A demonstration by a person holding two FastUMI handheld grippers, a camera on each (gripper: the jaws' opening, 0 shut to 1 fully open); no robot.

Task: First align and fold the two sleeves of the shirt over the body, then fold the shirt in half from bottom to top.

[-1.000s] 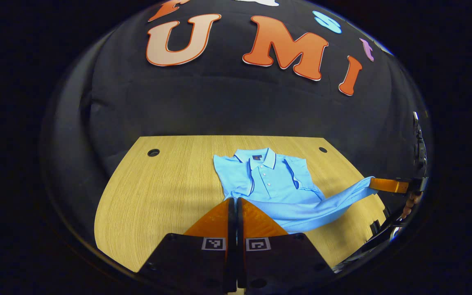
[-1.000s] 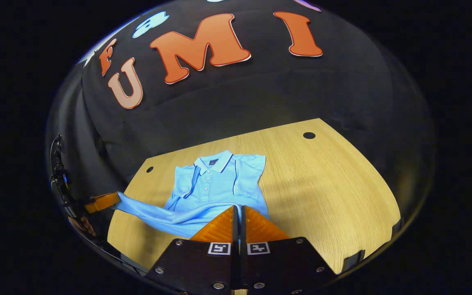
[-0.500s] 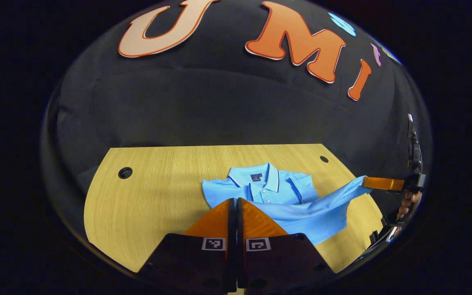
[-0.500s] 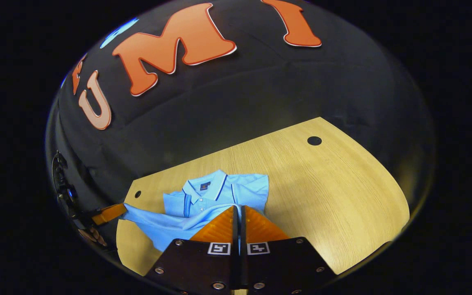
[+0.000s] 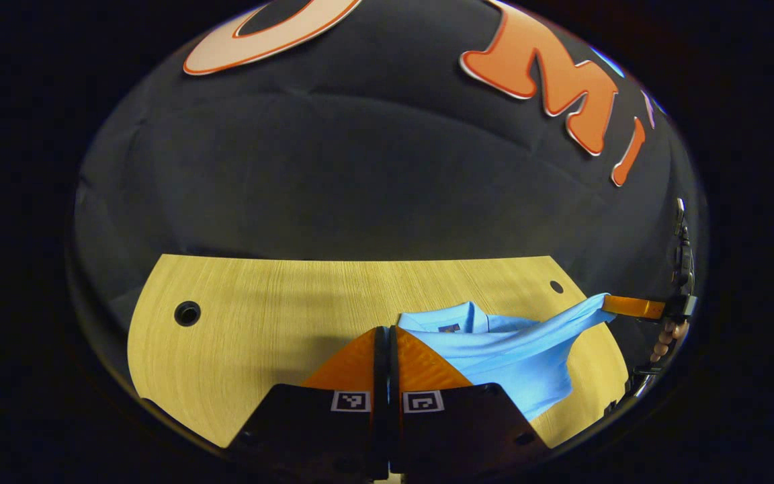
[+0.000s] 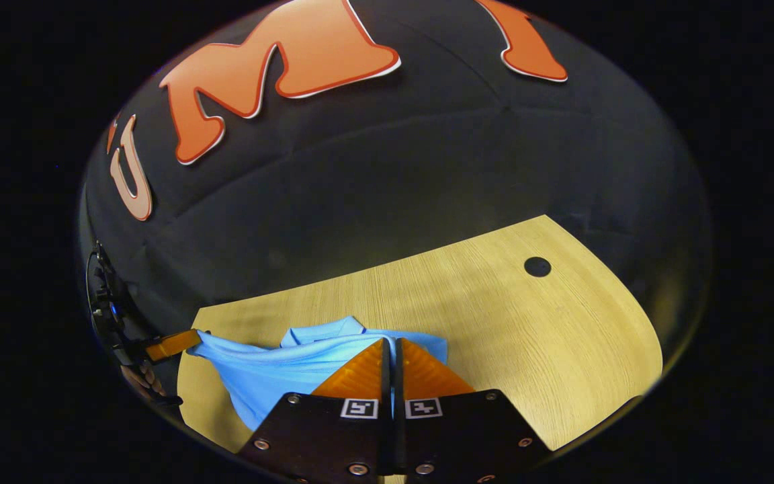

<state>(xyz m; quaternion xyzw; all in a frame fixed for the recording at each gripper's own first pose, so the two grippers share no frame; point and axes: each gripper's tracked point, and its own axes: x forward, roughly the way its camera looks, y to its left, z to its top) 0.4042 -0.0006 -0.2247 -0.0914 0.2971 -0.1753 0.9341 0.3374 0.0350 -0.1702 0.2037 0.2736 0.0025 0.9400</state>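
Observation:
A light blue polo shirt [image 5: 508, 356] lies on the wooden table [image 5: 259, 316] with its bottom hem lifted and stretched taut between both grippers. My left gripper [image 5: 382, 329] is shut on one hem corner. Farther right in the left gripper view, the right gripper [image 5: 612, 304] pinches the other corner. In the right gripper view my right gripper [image 6: 390, 341] is shut on the shirt [image 6: 279, 366], and the left gripper [image 6: 192, 336] holds the far corner at the left. The raised hem hangs over the shirt's body. The collar [image 5: 457, 317] [image 6: 326, 331] peeks out just beyond it.
The table [image 6: 528, 336] has round cable holes at its far corners [image 5: 187, 313] [image 6: 537, 266]. A hand [image 5: 662, 343] holds the right gripper at the edge. The black cloth wall stands close behind the table's far edge.
Both grippers have carried the lifted hem forward over the shirt toward the collar. The buttons and folded sleeves, visible before, are now covered; just the collar shows.

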